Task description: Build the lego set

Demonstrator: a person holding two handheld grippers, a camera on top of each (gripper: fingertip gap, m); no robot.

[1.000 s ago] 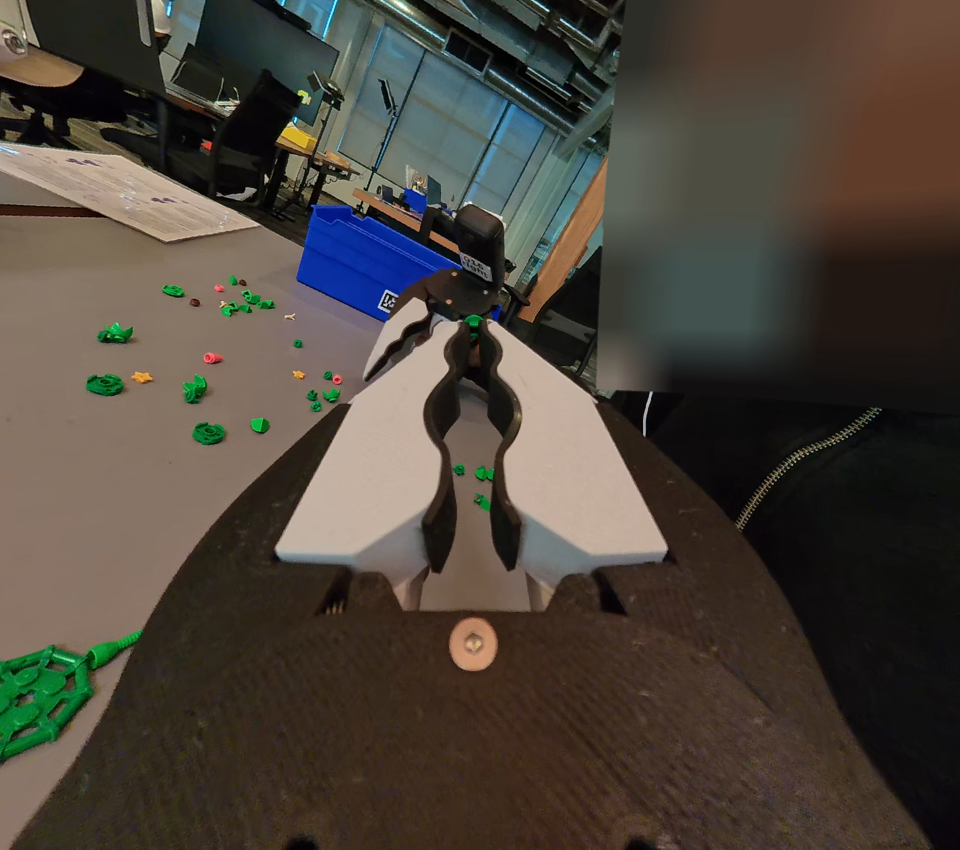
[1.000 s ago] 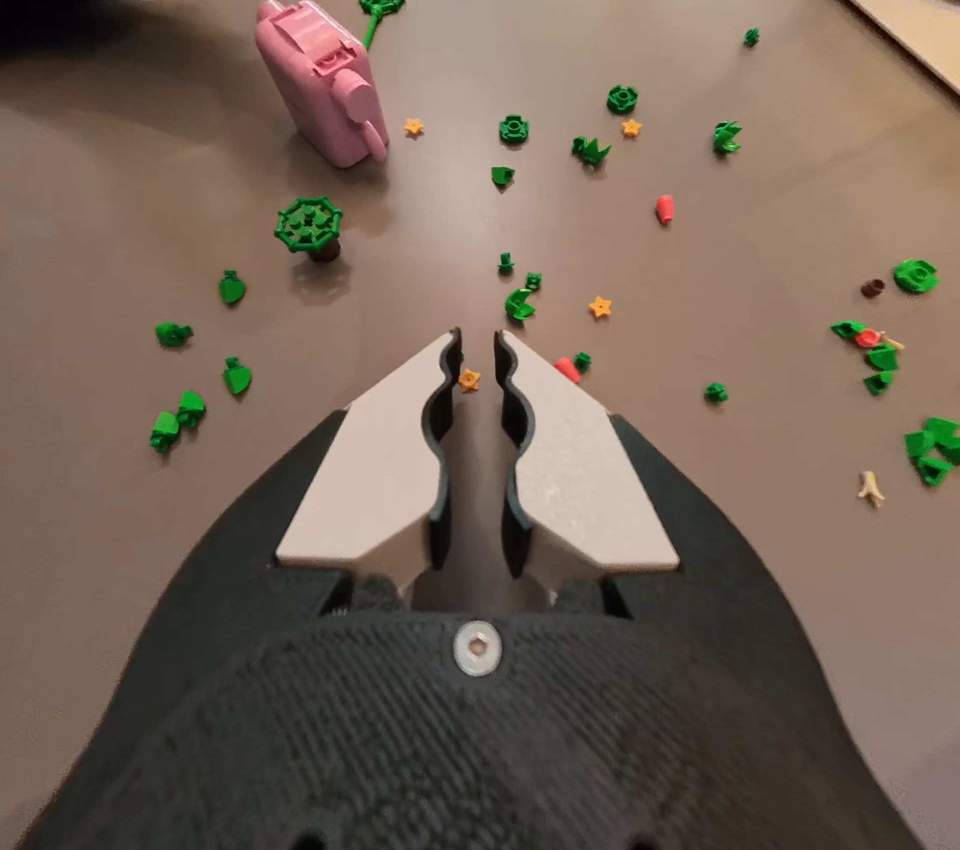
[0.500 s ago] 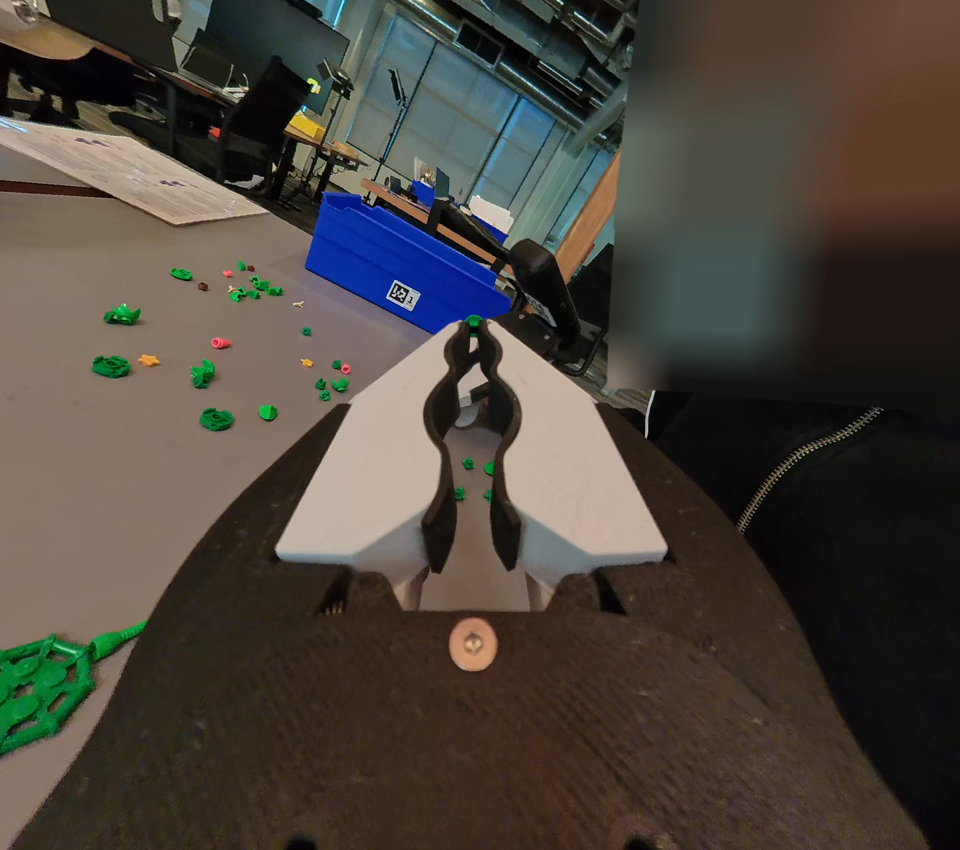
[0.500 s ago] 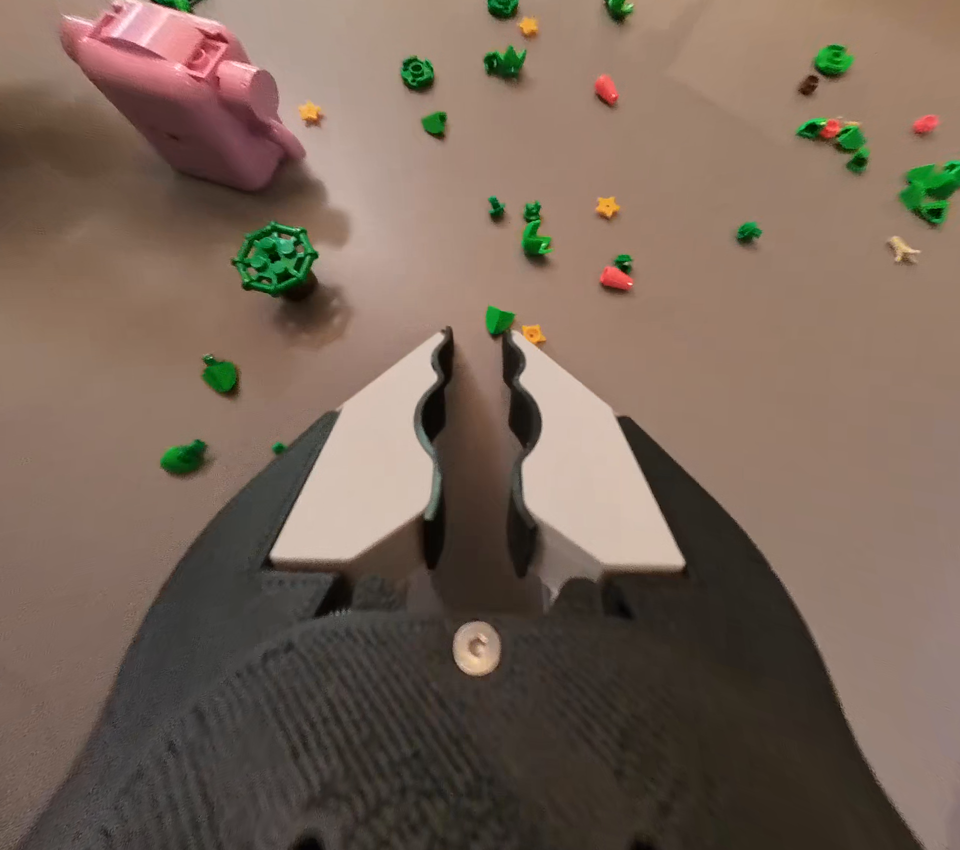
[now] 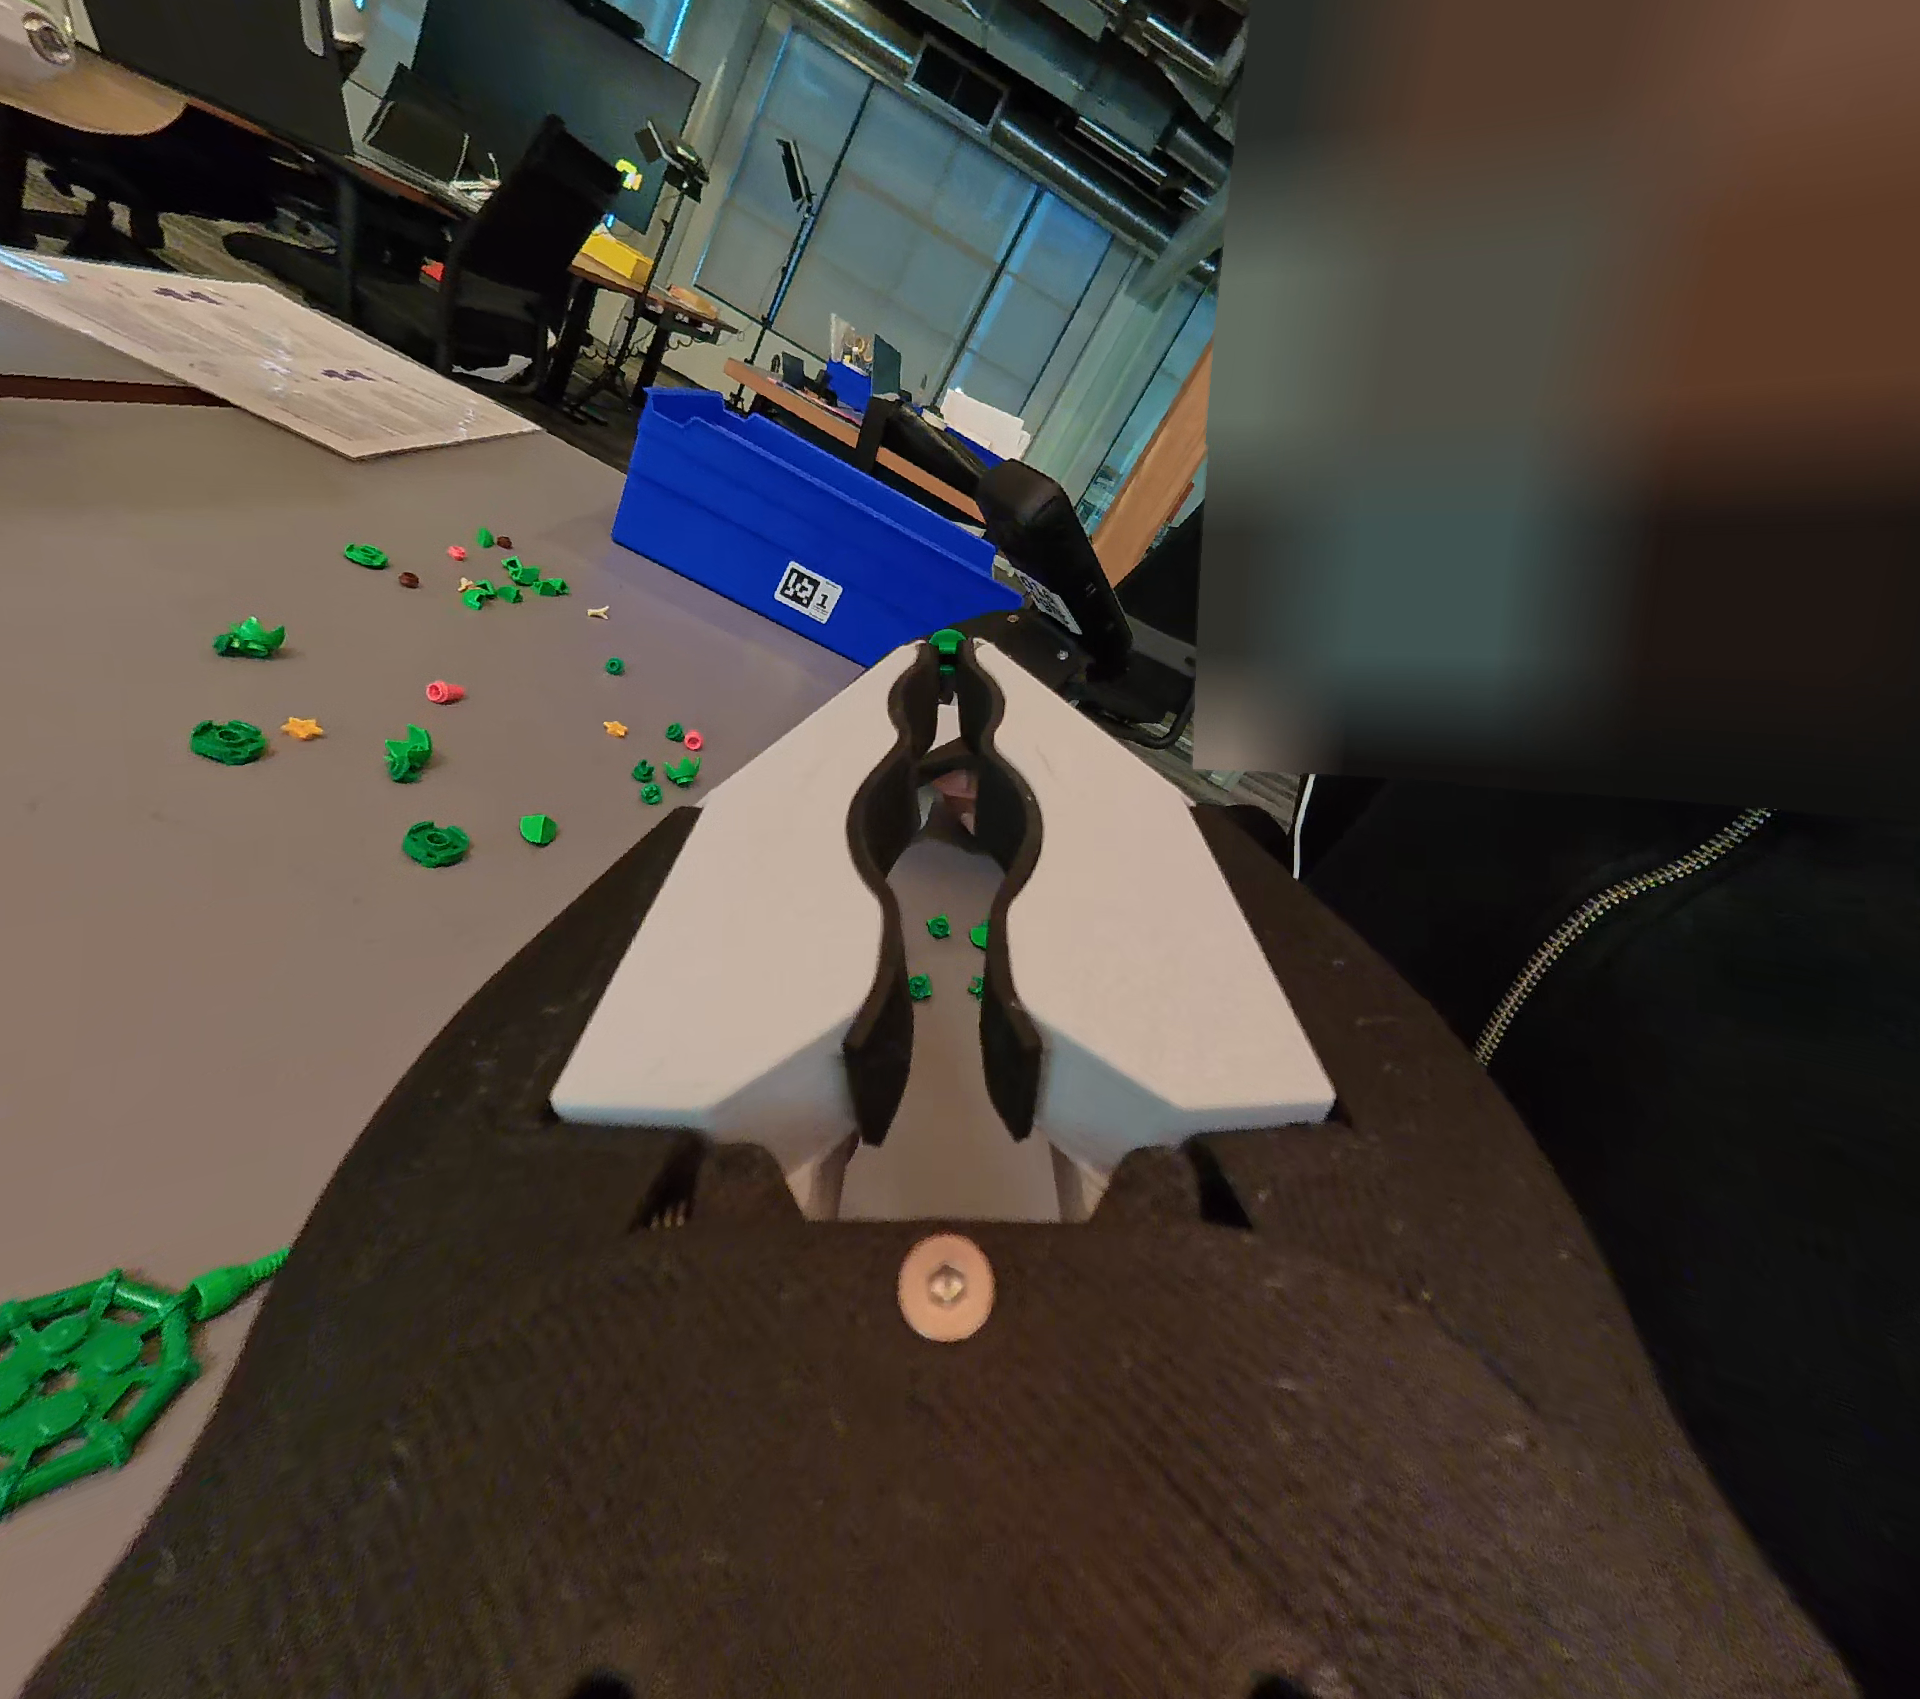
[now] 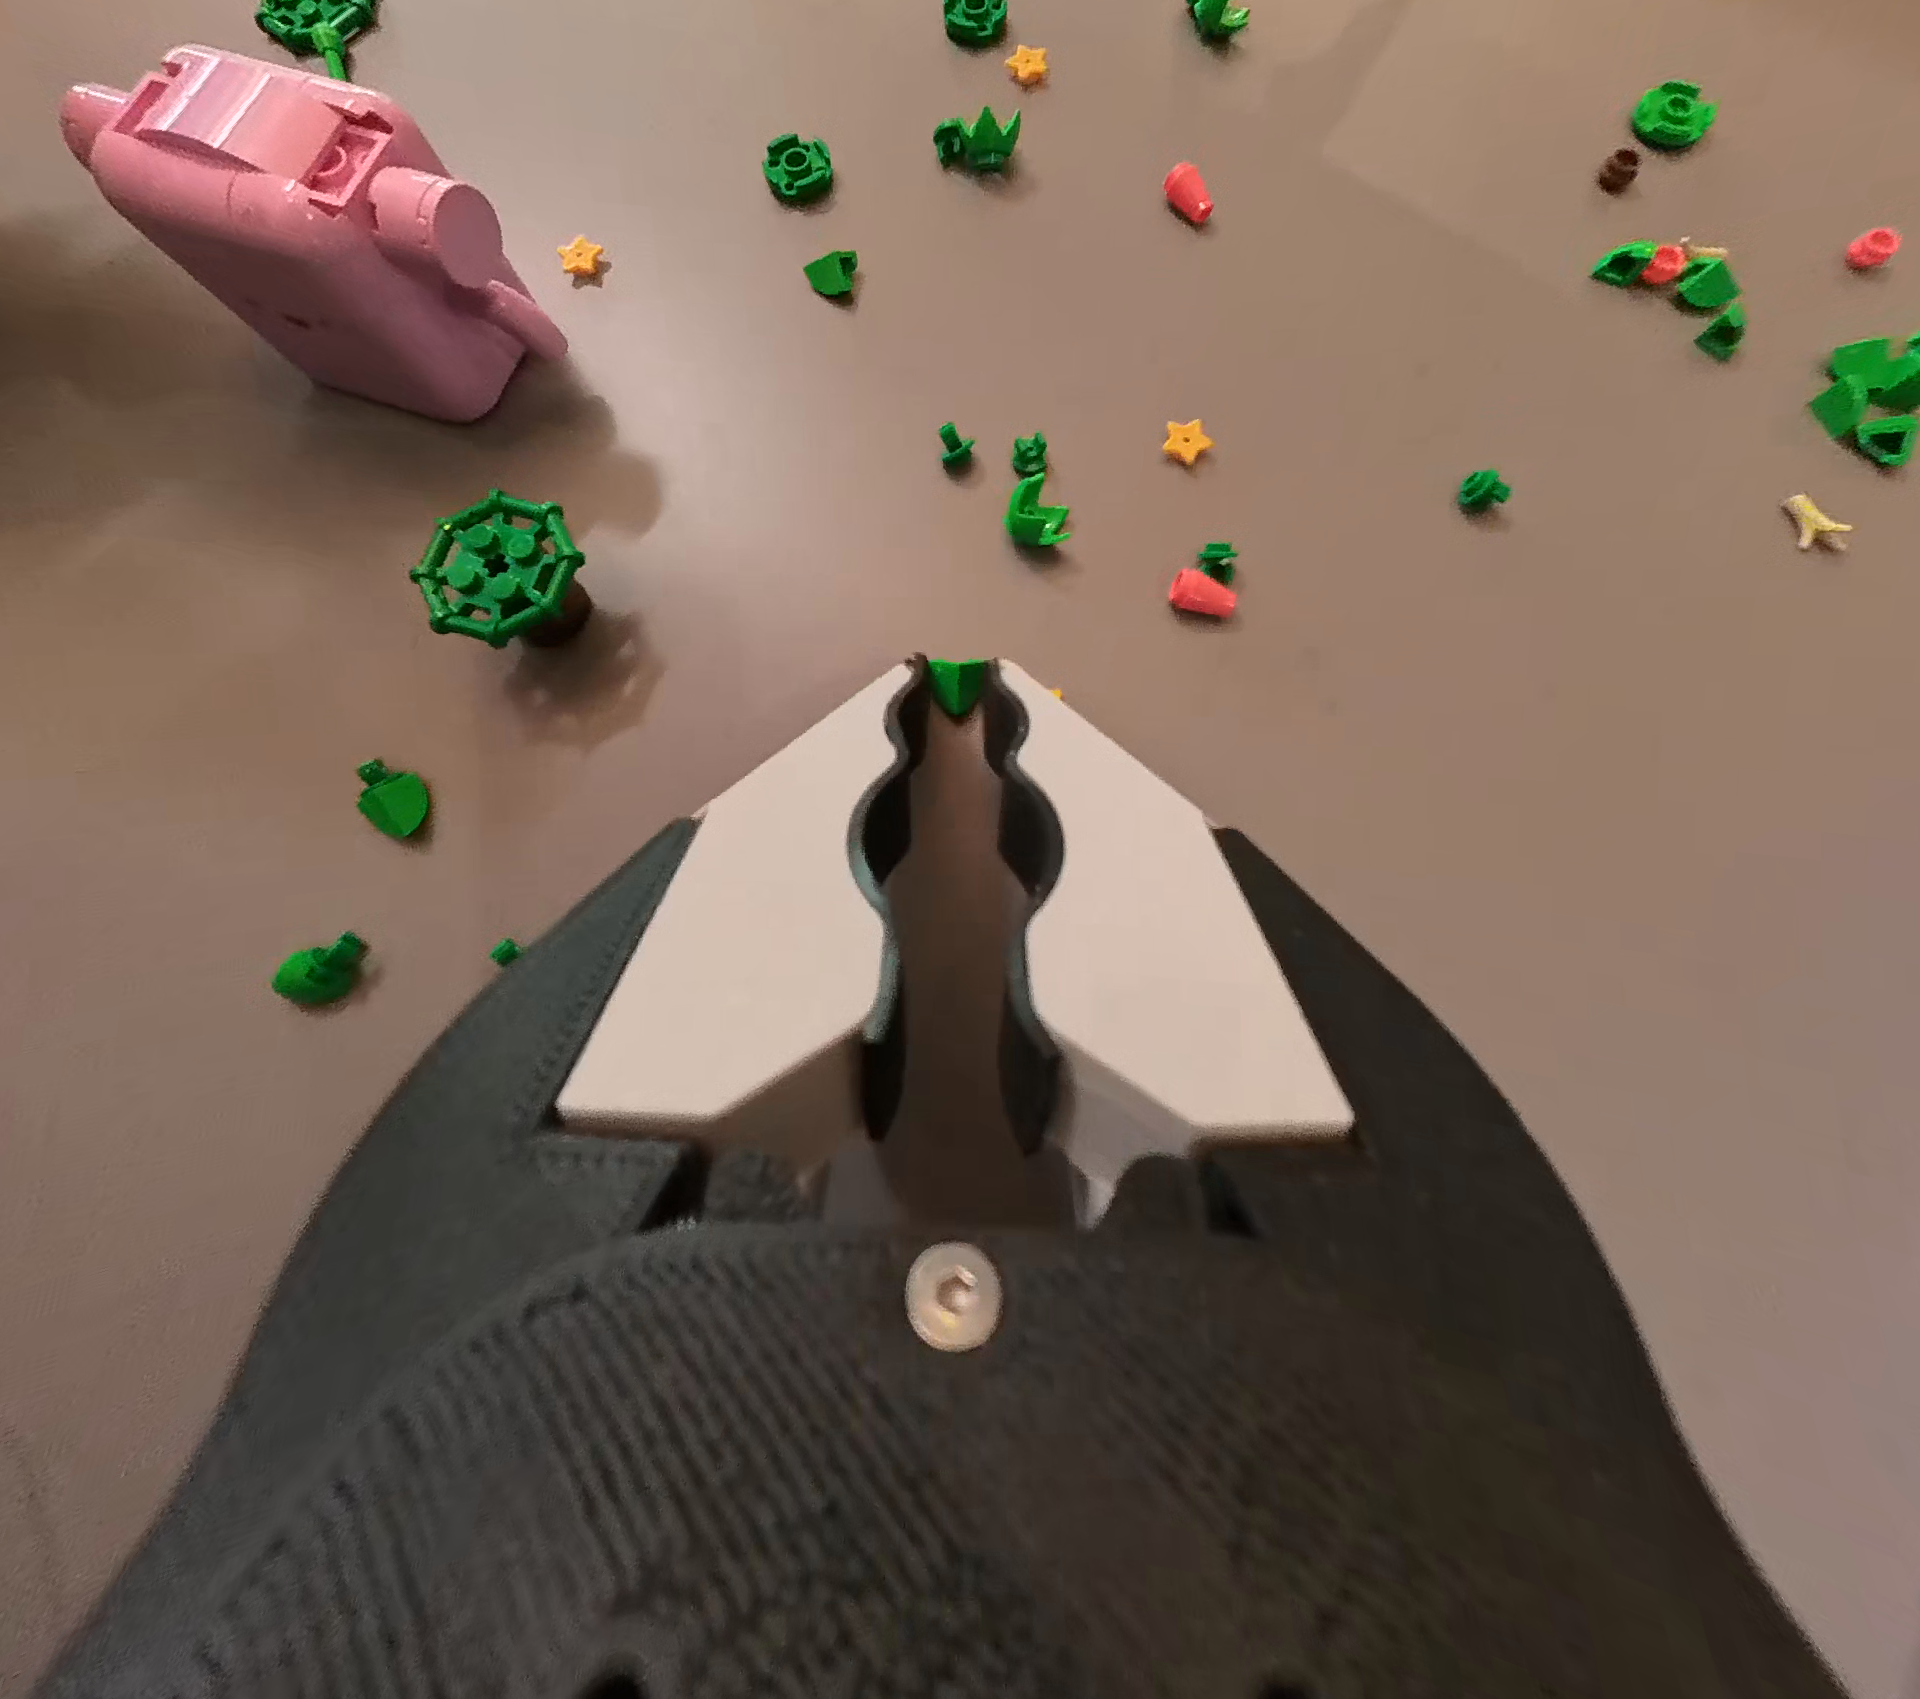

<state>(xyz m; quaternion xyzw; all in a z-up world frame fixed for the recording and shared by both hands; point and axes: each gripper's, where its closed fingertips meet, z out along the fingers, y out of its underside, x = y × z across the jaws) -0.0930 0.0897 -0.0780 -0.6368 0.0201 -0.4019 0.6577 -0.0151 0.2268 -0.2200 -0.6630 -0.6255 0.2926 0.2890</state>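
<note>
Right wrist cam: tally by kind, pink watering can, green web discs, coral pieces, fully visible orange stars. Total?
pink watering can: 1
green web discs: 2
coral pieces: 4
orange stars: 3
Total: 10

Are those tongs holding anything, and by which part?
Yes. Left tongs pinch a tiny green stud piece below its top. Right tongs pinch a green leaf by its sides.

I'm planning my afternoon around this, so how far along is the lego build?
Early, it looks. Done: a pink watering can stands assembled, and one green web piece sits on a brown stud. In hand: the left gripper pinches a small green stud piece, and the right gripper is shut on a green leaf piece. Left: dozens of loose green, orange and red bits on the table.
</note>
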